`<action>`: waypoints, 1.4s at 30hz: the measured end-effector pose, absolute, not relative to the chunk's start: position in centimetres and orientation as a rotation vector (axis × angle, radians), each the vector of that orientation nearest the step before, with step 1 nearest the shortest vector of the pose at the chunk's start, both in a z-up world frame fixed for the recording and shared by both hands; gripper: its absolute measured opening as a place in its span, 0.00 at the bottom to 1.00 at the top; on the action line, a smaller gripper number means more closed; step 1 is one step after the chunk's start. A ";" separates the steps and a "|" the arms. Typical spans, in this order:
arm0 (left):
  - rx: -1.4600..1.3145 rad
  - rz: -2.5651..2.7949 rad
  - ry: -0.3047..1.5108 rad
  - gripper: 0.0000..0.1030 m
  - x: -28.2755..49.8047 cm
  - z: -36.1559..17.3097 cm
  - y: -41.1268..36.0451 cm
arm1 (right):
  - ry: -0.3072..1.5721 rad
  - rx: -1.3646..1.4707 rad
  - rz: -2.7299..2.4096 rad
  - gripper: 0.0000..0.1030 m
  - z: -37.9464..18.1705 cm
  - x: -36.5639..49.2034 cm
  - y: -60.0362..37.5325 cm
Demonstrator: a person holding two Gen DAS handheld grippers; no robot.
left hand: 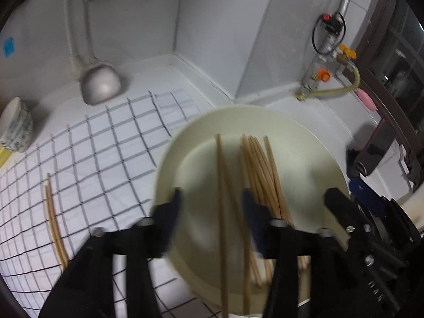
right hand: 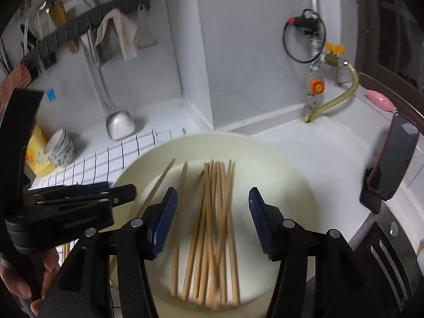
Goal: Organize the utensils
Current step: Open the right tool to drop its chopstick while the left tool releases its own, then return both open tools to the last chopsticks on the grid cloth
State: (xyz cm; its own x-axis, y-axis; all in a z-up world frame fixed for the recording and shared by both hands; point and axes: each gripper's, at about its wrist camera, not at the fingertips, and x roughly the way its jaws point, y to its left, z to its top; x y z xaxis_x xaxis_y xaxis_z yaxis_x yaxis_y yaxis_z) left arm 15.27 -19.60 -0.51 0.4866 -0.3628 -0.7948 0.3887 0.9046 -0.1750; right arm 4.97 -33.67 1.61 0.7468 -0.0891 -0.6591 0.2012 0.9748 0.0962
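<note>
In the left wrist view, the left hand-held gripper (left hand: 212,206) hangs over the cream plate (left hand: 185,143) with its fingers apart, two chopsticks (left hand: 221,212) running up between them, not visibly pinched; the frame is blurred there. The bundle of chopsticks (left hand: 261,169) lies just beside its right finger, and a loose pair (left hand: 54,220) rests well apart on the checked cloth (left hand: 106,145), probably sorted out already. In the right wrist view, the right hand-held gripper (right hand: 212,212) also stands spread, straddling the bundle (right hand: 214,220) in the plate's well, likely lined up for a grab. The plate rim (right hand: 291,156) leaves open desk (right hand: 331,143) toward the phone (right hand: 397,156); the left hand-held gripper (right hand: 116,190) crowds the other side.
</note>
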 end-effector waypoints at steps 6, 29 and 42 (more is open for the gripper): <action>0.003 -0.398 0.878 0.86 14.5 1.5 -16.3 | 0.686 0.171 -0.158 0.52 2.3 4.7 -33.3; -0.030 0.034 0.777 0.94 9.3 -1.2 5.9 | 0.679 0.024 0.234 0.64 1.7 6.0 -17.3; -0.123 0.106 0.831 0.94 8.0 -6.2 11.1 | 0.817 -0.096 0.346 0.64 -5.1 8.0 -8.3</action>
State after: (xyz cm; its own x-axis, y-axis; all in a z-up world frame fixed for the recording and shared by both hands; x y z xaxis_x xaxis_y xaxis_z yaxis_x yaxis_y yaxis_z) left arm 7.97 11.09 -6.21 0.6694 0.0452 -0.7415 -0.1416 0.9876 -0.0676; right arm 8.03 -8.31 -5.12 0.6315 0.2651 -0.7286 -0.3385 0.9397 0.0485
